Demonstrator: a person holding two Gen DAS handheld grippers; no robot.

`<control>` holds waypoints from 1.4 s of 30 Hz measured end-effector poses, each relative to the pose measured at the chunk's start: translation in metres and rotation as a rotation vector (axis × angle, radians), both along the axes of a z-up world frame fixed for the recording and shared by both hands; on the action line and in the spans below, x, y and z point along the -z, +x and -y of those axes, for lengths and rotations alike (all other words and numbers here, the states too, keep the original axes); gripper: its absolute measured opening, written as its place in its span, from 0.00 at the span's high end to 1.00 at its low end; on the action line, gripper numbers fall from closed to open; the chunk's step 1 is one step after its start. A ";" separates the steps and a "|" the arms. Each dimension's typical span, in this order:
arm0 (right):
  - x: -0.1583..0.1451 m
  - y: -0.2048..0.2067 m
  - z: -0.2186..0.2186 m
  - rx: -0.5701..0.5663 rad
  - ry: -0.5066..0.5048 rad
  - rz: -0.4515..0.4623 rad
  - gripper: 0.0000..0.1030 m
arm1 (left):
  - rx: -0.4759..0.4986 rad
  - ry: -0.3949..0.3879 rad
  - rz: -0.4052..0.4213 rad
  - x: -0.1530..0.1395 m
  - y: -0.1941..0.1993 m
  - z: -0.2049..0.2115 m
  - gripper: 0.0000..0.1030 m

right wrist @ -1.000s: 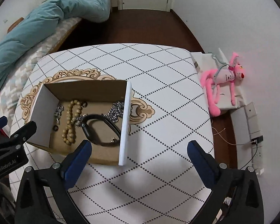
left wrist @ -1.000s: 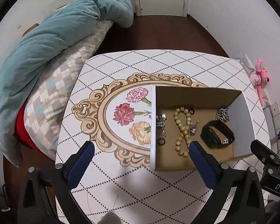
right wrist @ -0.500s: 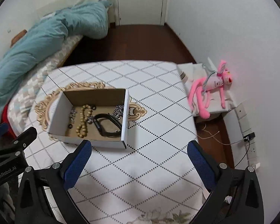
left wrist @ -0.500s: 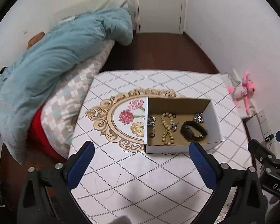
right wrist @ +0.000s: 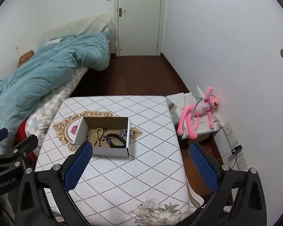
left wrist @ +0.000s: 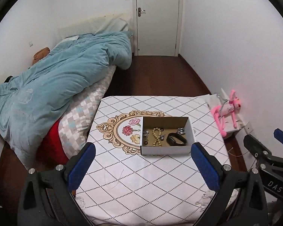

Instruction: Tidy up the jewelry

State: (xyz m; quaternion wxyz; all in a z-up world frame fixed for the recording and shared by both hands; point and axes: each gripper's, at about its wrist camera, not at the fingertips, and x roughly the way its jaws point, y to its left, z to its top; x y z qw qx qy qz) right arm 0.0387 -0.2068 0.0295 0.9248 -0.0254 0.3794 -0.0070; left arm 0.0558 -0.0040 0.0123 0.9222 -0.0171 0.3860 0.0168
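Left wrist view: box on counter holding limp, light bead strand, best pinched mid-loop; left hand-held gripper and right hand-held gripper both spread apart, empty.

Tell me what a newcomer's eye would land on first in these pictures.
First, the open cardboard box sitting on the diamond-patterned table, holding a beaded bracelet, a black band and small silvery pieces. Next, the pink plush toy against the wall to the table's right, and the rumpled teal duvet on the bed to its left. Both the left gripper and the right gripper are open, holding nothing.
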 end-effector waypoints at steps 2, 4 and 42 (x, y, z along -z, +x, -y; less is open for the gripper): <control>-0.009 -0.010 0.000 0.000 0.003 0.017 0.00 | 0.000 -0.006 0.007 -0.007 -0.006 0.000 0.00; -0.017 -0.018 0.002 0.004 0.011 0.029 0.00 | -0.001 -0.010 0.013 -0.012 -0.012 0.000 0.00; 0.022 0.082 -0.006 -0.018 0.001 -0.167 0.00 | -0.019 -0.009 -0.224 0.033 0.076 -0.004 0.00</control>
